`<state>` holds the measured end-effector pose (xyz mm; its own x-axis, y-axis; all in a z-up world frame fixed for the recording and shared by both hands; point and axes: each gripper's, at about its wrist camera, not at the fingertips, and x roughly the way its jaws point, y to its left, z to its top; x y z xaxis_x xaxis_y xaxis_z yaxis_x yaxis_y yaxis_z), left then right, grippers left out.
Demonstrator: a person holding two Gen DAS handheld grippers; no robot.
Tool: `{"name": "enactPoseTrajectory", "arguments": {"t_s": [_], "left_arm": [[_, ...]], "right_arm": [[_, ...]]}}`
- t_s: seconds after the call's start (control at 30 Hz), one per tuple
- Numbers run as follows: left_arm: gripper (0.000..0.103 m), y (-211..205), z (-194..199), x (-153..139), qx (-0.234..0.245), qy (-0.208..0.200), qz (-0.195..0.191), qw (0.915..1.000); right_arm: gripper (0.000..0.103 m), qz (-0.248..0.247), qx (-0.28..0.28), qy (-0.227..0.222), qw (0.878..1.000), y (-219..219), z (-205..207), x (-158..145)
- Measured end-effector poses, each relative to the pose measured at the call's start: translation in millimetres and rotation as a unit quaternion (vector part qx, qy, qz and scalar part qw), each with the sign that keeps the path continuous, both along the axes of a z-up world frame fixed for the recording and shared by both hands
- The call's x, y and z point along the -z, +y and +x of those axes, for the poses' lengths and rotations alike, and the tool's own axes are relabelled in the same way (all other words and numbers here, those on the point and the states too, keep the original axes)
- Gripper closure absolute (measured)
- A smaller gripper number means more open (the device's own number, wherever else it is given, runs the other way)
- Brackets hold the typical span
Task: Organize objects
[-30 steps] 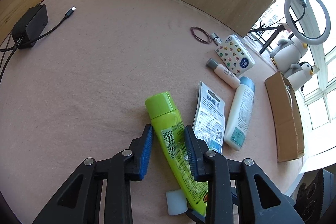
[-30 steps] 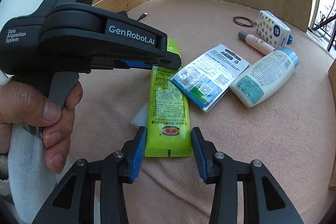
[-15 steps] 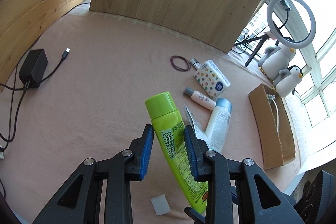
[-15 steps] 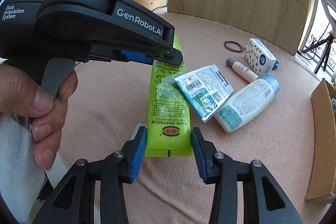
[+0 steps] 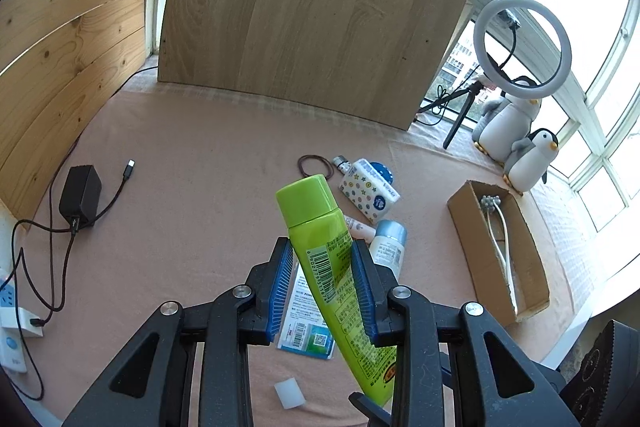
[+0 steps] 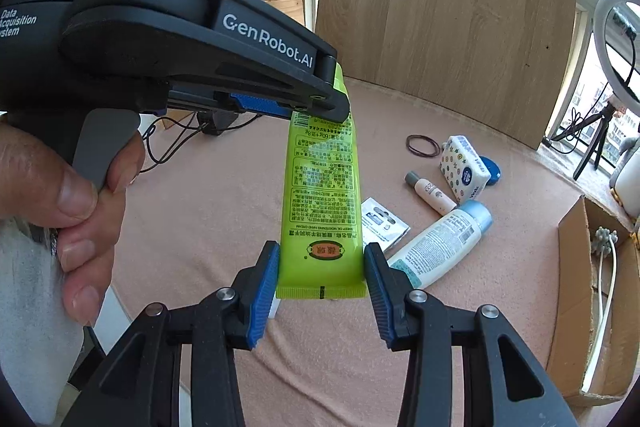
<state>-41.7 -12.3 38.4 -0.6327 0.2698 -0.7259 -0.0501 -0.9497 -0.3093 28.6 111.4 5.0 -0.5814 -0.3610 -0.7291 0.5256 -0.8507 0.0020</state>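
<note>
The cardboard box (image 5: 532, 267) sits at the table's (image 5: 200, 187) right edge. The hair tie (image 5: 315, 165), tissue pack (image 5: 368, 191) and two bottles (image 5: 390, 247) cluster mid-table. The charger (image 5: 80, 195) lies near the left edge.

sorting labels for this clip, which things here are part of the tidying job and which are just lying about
Part of the job:
- green tube, lifted, held by left tongs and right tongs
- cardboard box, likely the bin
- white bottle
- small pink tube
- patterned tissue pack
- blue packet
- hair ties

Lying about:
- black charger
- ring light
- penguin toys
</note>
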Motion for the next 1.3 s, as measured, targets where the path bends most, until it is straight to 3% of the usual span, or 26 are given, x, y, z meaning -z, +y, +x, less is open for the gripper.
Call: {"name": "enactPoseTrajectory", "arguments": {"t_s": [0.37, 0.63, 1.0, 1.3], "left_arm": [[0.07, 19, 6, -29, 0.018, 0.028, -0.022, 0.9992], [0.07, 57, -2, -36, 0.051, 0.035, -0.034, 0.9975], [0.07, 154, -18, -36, 0.131, 0.039, -0.047, 0.9895], [0.07, 250, -24, -27, 0.209, 0.04, -0.054, 0.9757]], "right_arm": [[0.064, -0.008, 0.01, 0.017, 1.0, 8, 4, -17], [0.064, -0.014, 0.035, 0.023, 0.999, 26, 5, -23], [0.064, -0.024, 0.107, 0.027, 0.994, 86, 4, -23], [0.064, -0.037, 0.187, 0.031, 0.981, 153, 10, -18]]}}
